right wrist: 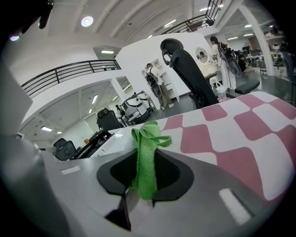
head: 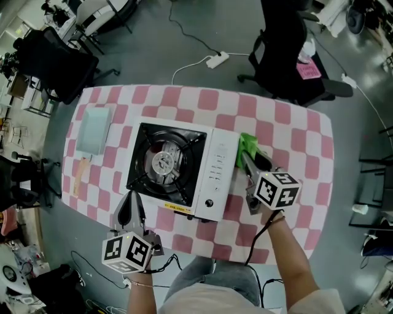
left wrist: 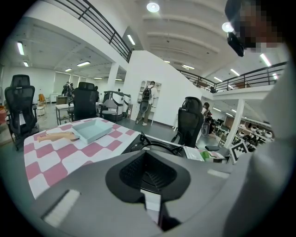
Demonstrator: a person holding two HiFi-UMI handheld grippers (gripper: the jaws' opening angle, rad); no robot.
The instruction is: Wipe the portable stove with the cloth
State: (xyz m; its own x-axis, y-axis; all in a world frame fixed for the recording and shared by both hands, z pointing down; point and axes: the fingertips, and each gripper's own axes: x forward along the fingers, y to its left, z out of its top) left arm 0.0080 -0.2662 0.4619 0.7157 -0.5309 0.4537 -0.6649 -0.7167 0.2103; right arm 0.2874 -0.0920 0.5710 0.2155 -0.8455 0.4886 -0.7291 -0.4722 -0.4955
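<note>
Jaws of right gripper (head: 244, 160) pinched on green cloth (head: 249, 146), just beside portable stove (head: 184, 168), right edge. Left gripper (head: 132, 201) jaws together, empty, near stove front. Wiping probably not yet begun.

big open office, grey floor (head: 153, 55), black office chairs (head: 288, 55), white power strip (head: 218, 59) lying on it, railed mezzanine (left wrist: 106, 34) up top, round ceiling lights (left wrist: 152, 7)

Right claw (right wrist: 144, 187): jaws closed on the green cloth (right wrist: 148, 148). The cloth stands upright from between them, its top folded over and looped to the right. Pink-and-white checked worktop (right wrist: 259, 134) runs ahead and to the right. White portable stove (right wrist: 115, 138) lies left of the cloth, black grate (right wrist: 92, 142) on top. Black office chair (right wrist: 189, 76) stands beyond the worktop's far edge.
</note>
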